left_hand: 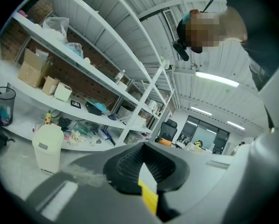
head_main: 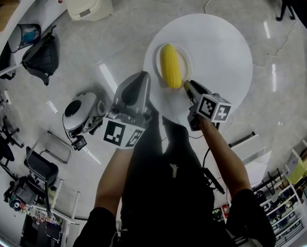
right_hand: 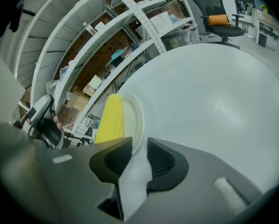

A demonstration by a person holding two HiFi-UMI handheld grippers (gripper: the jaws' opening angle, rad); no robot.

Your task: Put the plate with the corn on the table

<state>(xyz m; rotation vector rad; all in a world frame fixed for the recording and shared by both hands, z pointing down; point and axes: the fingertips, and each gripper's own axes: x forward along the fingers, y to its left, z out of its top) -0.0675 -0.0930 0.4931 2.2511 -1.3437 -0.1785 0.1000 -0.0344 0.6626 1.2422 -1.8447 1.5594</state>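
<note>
Although already over the table [head_main: 220, 45], not yet let go. Nearest, at the lower middle of the head view, the left gripper [head_main: 143, 77]: tips pressed together on nothing that can be named. Points up at shelving [left_hand: 97, 78] in its own view and shows only a yellow sliver low in the gap, too unclear to identify. Beside it, to the right in the frame, the right gripper [head_main: 186, 84]: pinches the lower-right rim of the plate [head_main: 187, 65], with white rim plainly caught between the pads [right_hand: 113, 160] in the right gripper view. Just beyond those jaws, the corn [head_main: 170, 66]. Lies along the plate with its long axis running up and down the frame, near end almost at the right gripper's tips, far end aimed at the top edge. Sits, plate and all, over the left part of the round top, close to its lower-left border; resting or hovering, impossible to tell from here. Probably called for next: lowering straight down and level, so as not to roll the cob sideways off the plate, then spreading the right jaws and drawing back down the frame along the cob's own line. Nearer tongs for that: the right
</note>
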